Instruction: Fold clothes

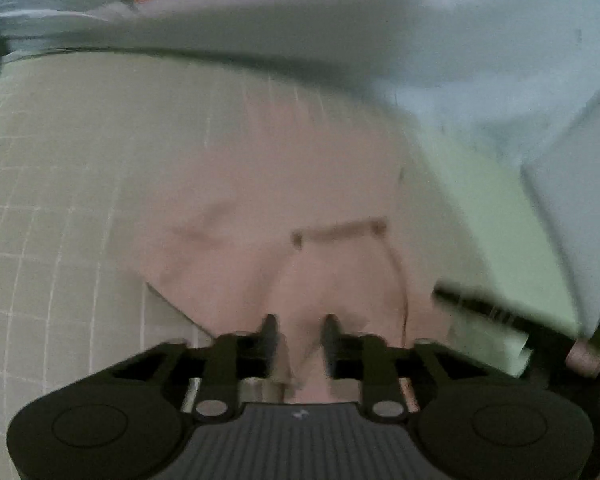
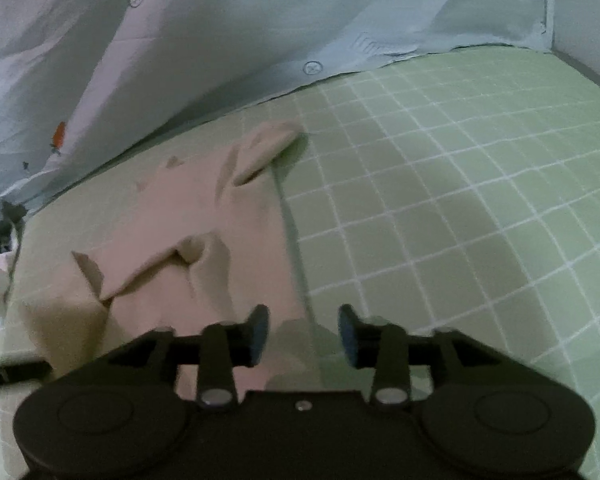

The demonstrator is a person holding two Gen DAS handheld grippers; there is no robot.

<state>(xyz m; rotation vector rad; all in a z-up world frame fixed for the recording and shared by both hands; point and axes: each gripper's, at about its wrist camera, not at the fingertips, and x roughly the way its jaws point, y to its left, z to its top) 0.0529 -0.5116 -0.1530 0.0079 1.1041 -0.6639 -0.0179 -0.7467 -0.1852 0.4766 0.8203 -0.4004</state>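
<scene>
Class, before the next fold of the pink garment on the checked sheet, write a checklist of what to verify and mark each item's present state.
1. Left gripper free of cloth: cannot tell, blurred.
2. Right gripper open, nothing pinched: ok.
3. Pink garment lying flat: not ok, folds stand up.
4. Green checked sheet bare beside the garment: ok.
5. Pale blue printed fabric apart from the garment: ok.

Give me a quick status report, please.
Both hand-held grippers open, left, right, neither gripping. Pink garment rumpled on green checked sheet. Nothing in the way.
</scene>
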